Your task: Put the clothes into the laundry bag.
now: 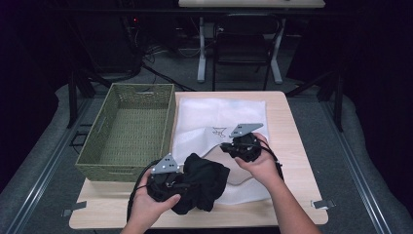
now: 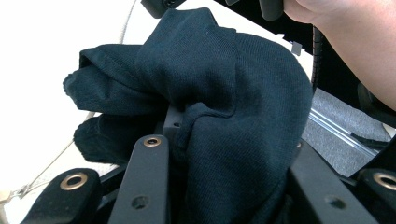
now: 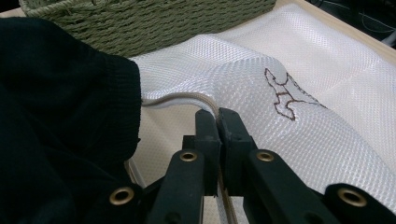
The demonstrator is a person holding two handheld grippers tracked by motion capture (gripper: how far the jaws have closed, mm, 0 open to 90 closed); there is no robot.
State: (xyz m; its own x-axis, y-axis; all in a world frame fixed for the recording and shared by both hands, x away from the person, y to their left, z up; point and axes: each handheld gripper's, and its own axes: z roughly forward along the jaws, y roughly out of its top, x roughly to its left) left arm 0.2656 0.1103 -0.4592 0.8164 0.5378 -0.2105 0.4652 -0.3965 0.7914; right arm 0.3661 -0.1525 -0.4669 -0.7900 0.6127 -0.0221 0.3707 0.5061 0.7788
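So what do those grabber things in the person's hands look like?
Each hand-held gripper, left and right, is black, with two flat black jaws showing brass-ringed holes. A grey three-cornered plate with small holes sits on top of each, and a black cable trails back. The forearms are bare, no sleeves.

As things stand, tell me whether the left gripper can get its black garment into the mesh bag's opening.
Probably yes. The right gripper pinches the white mesh bag by its rim and lifts it, and the black garment, clamped in the left gripper, sits right at that raised edge with nothing between them.
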